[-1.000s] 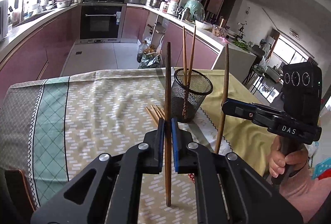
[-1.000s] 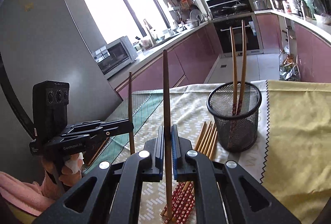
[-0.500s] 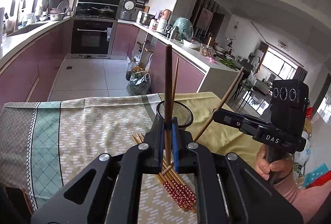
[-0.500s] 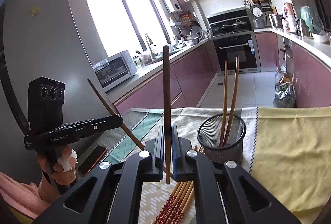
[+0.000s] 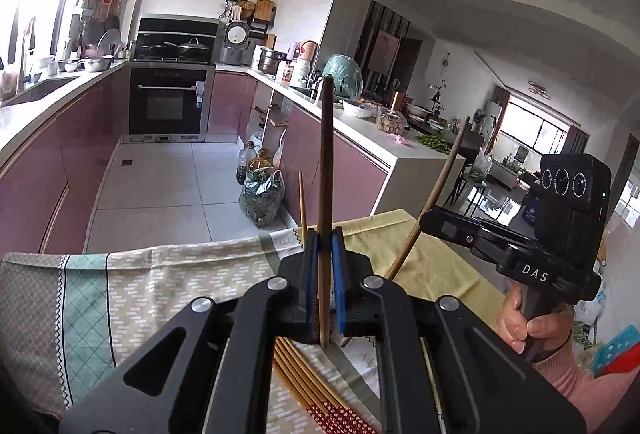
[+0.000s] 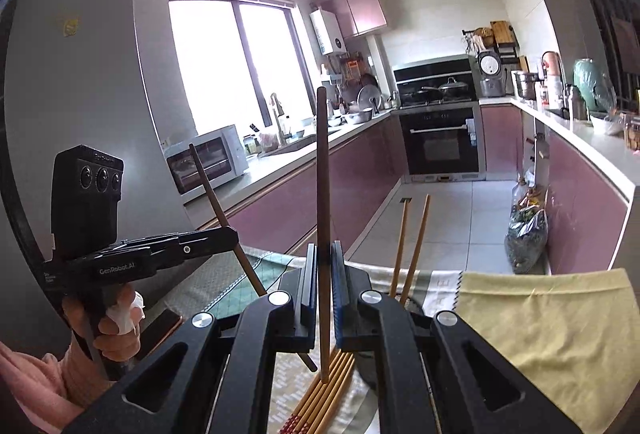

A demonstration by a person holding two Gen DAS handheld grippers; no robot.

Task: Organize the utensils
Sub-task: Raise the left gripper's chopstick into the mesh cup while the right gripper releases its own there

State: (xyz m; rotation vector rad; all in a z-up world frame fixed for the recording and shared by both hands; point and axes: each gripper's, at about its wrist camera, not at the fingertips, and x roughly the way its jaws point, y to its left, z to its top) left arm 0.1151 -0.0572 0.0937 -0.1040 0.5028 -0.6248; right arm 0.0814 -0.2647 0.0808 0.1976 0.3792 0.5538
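In the left wrist view my left gripper is shut on a dark brown chopstick that stands upright. To its right, my right gripper grips a second dark chopstick, which slants. The right wrist view shows the right gripper shut on its dark chopstick, and the left gripper at the left with a slanted chopstick. Two light chopsticks rise from a holder hidden behind my fingers. Several loose light chopsticks lie on the tablecloth below.
A yellow cloth covers the table's right side. A dark flat object lies near the left hand. Beyond the table's far edge are the kitchen floor, a bag of greens, purple cabinets and an oven.
Both grippers have risen with their chopsticks and both views have tilted up. The mesh holder has dropped out of sight behind my fingers. Each held chopstick now looks slanted from the other gripper.
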